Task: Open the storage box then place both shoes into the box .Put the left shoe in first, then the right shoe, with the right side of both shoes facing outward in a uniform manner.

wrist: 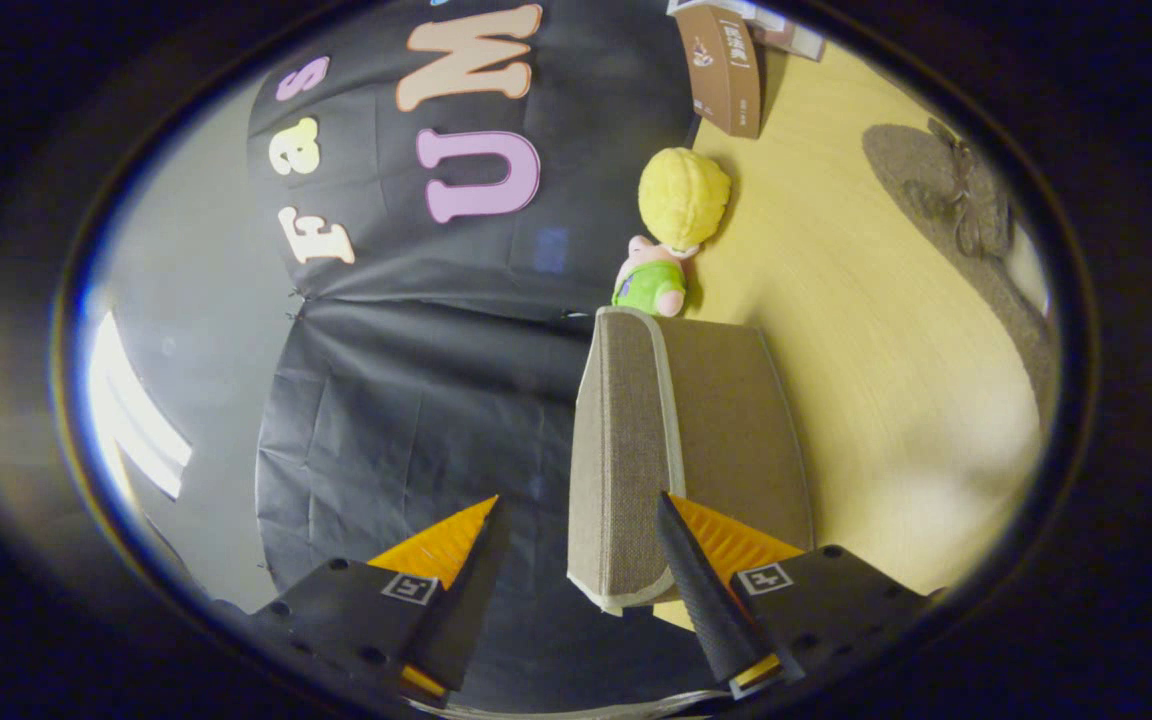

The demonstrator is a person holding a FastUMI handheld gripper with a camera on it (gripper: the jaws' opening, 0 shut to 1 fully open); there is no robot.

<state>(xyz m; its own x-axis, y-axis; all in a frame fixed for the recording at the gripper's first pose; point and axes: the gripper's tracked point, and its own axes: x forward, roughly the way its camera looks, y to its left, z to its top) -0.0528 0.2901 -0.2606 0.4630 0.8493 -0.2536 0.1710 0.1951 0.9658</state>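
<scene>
With its camera rolled sideways, the wooden table (pixel 866 330) reads as a wall bearing the fabric storage box (pixel 676 450), apparently lid-first toward the gripper (pixel 576 520), whose jaws stand open, one finger against the box; a plush toy (pixel 671 235) sits beyond the box.

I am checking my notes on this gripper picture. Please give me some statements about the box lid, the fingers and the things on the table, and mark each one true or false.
1. The gripper has its fingers spread, and the fabric lid of the storage box stands between them. True.
2. Both fingers press on the lid. False: a gap shows between the lid and one finger.
3. A plush toy lies beyond the lid on the wooden table. True.
4. The plush toy's head is blue. False: it is yellow.
5. A brown carton stands farther off than the toy. True.
</scene>
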